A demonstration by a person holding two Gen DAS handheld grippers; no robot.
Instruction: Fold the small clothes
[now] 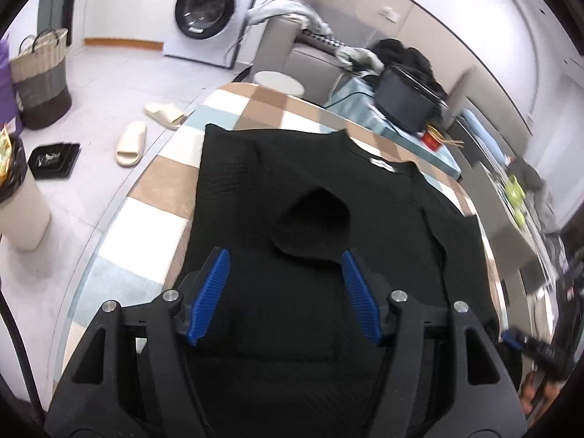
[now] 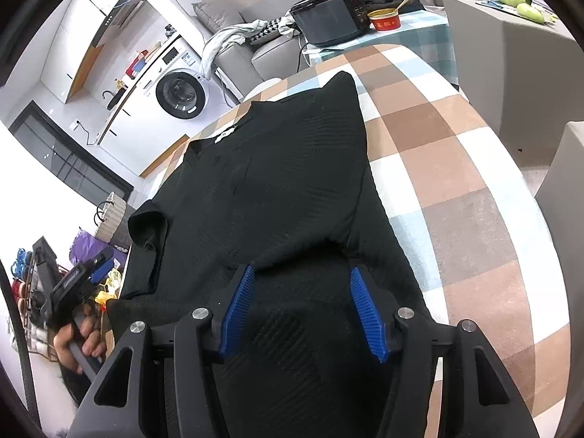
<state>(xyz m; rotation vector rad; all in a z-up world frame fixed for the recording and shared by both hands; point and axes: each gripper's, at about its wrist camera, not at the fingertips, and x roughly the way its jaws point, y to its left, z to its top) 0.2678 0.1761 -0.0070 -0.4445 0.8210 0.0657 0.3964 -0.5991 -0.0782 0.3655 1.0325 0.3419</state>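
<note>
A black ribbed top (image 1: 314,197) lies flat on a checked tablecloth (image 1: 153,219), neck label toward the far side. One short sleeve is folded in over the body. My left gripper (image 1: 284,255) is open above the garment's near part, its blue pads (image 1: 210,292) apart with cloth under them. In the right wrist view the same top (image 2: 277,182) shows with its other sleeve folded inward. My right gripper (image 2: 301,273) is open over the near hem. The left gripper (image 2: 98,262) also shows at the left edge there.
A dark cooker (image 2: 326,18) and a red bowl (image 2: 385,20) stand on a side table beyond the cloth. A washing machine (image 1: 211,11), slippers (image 1: 131,142), a woven basket (image 1: 40,76) and a bin (image 1: 18,197) are on the floor at left. A grey cabinet (image 2: 511,58) stands right.
</note>
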